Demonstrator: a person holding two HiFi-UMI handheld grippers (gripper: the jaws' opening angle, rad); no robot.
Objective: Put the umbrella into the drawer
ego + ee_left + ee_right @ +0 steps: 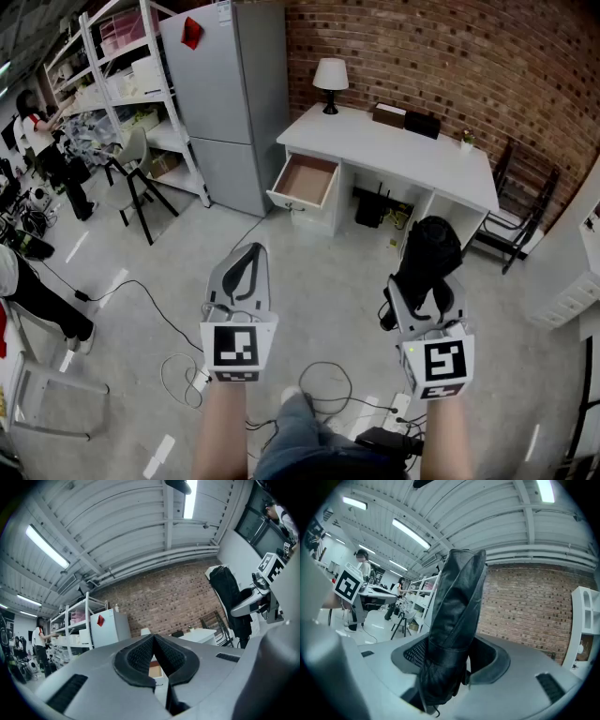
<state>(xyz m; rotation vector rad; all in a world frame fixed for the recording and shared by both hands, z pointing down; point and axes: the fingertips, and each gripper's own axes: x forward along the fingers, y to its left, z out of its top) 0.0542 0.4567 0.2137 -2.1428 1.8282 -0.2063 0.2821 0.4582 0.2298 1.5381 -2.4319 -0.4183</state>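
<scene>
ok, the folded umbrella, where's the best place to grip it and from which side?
Low on the umbrella, at the strapped waist, fingers across its long axis from the side, as the right gripper holds it now. The bundle is cinched there and stands upright, so the long free top end should lead into the open drawer.

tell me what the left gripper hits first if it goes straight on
Probably the open white drawer with a brown inside of the white desk; nothing shows in between, but depth is unclear.
</scene>
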